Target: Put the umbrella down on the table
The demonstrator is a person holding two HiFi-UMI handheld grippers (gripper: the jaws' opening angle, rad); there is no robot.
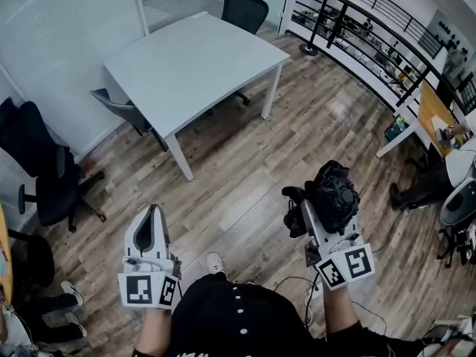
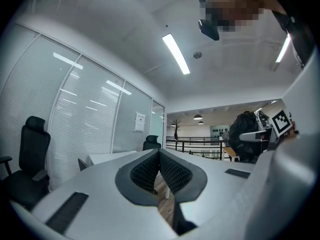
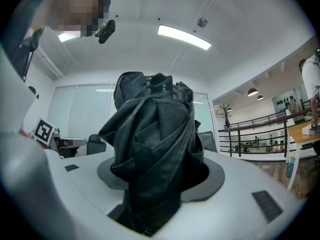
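Note:
A folded black umbrella (image 1: 332, 194) stands upright between the jaws of my right gripper (image 1: 321, 208), which is shut on it above the wooden floor. In the right gripper view the umbrella (image 3: 152, 154) fills the middle and hides the jaw pads. My left gripper (image 1: 152, 225) is shut with nothing in it; its ribbed pads (image 2: 159, 171) meet. The white table (image 1: 193, 62) stands ahead at the upper left, well apart from both grippers. From the left gripper view the umbrella (image 2: 246, 136) and right gripper show at the right.
Black office chairs stand at the table's far end (image 1: 245, 4) and at the left (image 1: 41, 169); a grey chair (image 1: 119, 106) is tucked under the table. A black railing with shelves (image 1: 372, 28) runs along the upper right. Cables (image 1: 375, 248) lie on the floor.

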